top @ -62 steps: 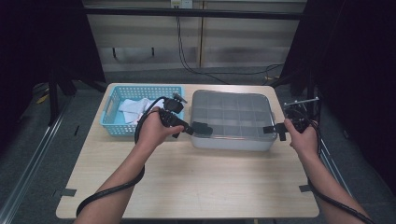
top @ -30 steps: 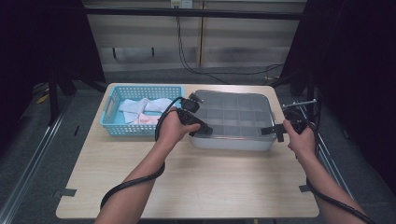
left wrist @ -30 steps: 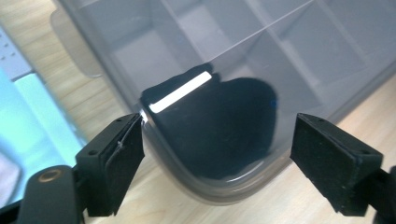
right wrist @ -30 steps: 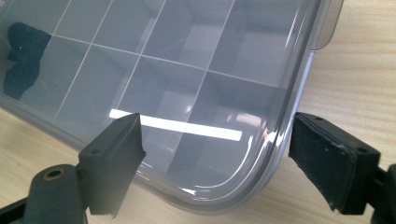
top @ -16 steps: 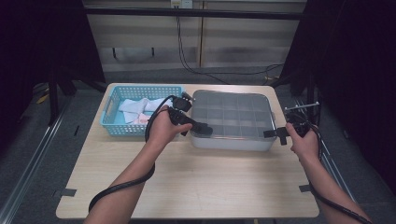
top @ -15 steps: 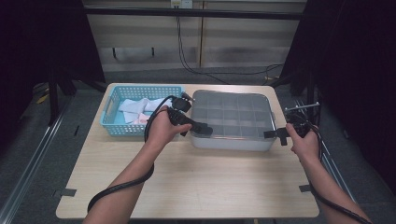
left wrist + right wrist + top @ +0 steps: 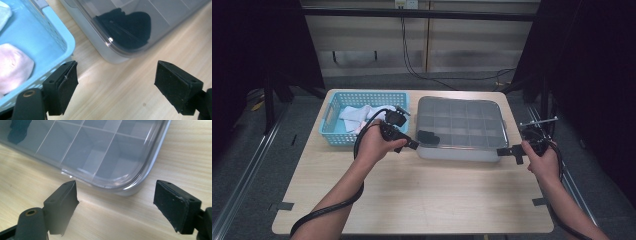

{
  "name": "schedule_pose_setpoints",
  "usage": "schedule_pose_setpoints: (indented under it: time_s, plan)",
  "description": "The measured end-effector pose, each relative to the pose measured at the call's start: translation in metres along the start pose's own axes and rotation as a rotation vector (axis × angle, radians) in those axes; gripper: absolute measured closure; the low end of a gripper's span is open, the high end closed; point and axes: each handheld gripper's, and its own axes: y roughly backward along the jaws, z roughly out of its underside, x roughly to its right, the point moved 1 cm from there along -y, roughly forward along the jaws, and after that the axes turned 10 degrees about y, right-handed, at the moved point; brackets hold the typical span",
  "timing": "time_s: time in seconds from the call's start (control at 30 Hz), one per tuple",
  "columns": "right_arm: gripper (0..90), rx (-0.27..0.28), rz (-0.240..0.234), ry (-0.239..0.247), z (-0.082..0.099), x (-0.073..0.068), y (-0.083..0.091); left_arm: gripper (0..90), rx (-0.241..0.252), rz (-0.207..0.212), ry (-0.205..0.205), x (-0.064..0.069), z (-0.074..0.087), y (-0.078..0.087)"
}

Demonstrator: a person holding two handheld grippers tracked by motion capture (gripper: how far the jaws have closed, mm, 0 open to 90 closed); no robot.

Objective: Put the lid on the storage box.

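Note:
A grey compartment box (image 7: 462, 152) with a clear lid lies at the middle right of the table. A black item (image 7: 428, 136) sits under the lid in its near left corner. My left gripper (image 7: 412, 145) is open just off that corner, nothing between its fingers. In the left gripper view the left gripper (image 7: 115, 82) stands over bare wood, with the box corner (image 7: 110, 53) and black item (image 7: 127, 27) ahead. My right gripper (image 7: 508, 152) is open at the box's near right corner. The right gripper (image 7: 116, 202) points at that rounded corner (image 7: 130, 187) without touching it.
A blue plastic basket (image 7: 329, 117) with white and pink cloths (image 7: 357, 116) stands left of the box; its wall (image 7: 50, 32) is close beside my left jaw. The wooden table (image 7: 427, 195) stretches toward the person. Dark floor and rails surround it.
My left hand has drawn back leftward from the box's left edge to just off its near left corner. The right hand edged slightly toward the near right. Both jaws stayed wide.

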Motion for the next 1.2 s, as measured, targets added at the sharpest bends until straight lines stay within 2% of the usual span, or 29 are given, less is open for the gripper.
schedule_pose_setpoints:
  time_s: [0.17, 0.27, 0.4, 0.43, 0.47, 0.53, 0.73, 0.87, 0.93, 1.0, 1.1, 1.17, 1.2]
  plan:
    - [18.5, -0.006, 0.003, 0.025, 0.01, -0.005, -0.002, 17.4, -0.007, 0.006, -0.014, 0.001, 0.008, 0.002]
    - [18.4, -0.011, -0.008, 0.023, 0.016, -0.008, -0.002, 17.9, -0.01, 0.01, -0.029, 0.0, 0.014, 0.004]
    - [18.4, -0.014, -0.013, 0.033, 0.023, -0.01, -0.003, 17.9, -0.023, 0.01, -0.039, -0.004, 0.023, 0.003]
    - [18.3, -0.013, -0.016, 0.03, 0.024, -0.011, -0.003, 17.8, -0.022, 0.008, -0.029, -0.006, 0.027, 0.003]
    - [18.3, -0.015, -0.018, 0.032, 0.027, -0.012, -0.004, 17.8, -0.03, 0.009, -0.041, -0.008, 0.029, 0.003]
    - [18.4, -0.012, -0.019, 0.032, 0.03, -0.012, -0.005, 17.8, -0.028, 0.007, -0.021, -0.01, 0.034, 0.003]
    - [18.4, -0.005, -0.035, 0.031, 0.042, -0.014, -0.009, 17.8, -0.036, 0.006, -0.033, -0.018, 0.05, 0.004]
    - [18.4, -0.009, -0.036, 0.041, 0.05, -0.018, -0.014, 17.7, -0.031, 0.008, -0.022, -0.024, 0.059, 0.003]
    - [18.3, -0.011, -0.044, 0.044, 0.053, -0.02, -0.016, 17.8, -0.038, 0.006, -0.033, -0.027, 0.063, 0.002]
    - [18.3, -0.016, -0.045, 0.046, 0.055, -0.022, -0.018, 17.9, -0.041, 0.004, -0.017, -0.029, 0.068, 0.001]
    - [18.4, -0.015, -0.053, 0.052, 0.059, -0.024, -0.021, 18.0, -0.039, 0.005, -0.026, -0.033, 0.073, -0.001]
    - [18.3, -0.009, -0.062, 0.049, 0.062, -0.026, -0.023, 17.8, -0.03, 0.003, -0.016, -0.035, 0.078, -0.002]
    - [18.3, -0.011, -0.064, 0.048, 0.063, -0.026, -0.024, 17.8, -0.04, 0.003, -0.031, -0.037, 0.079, -0.002]
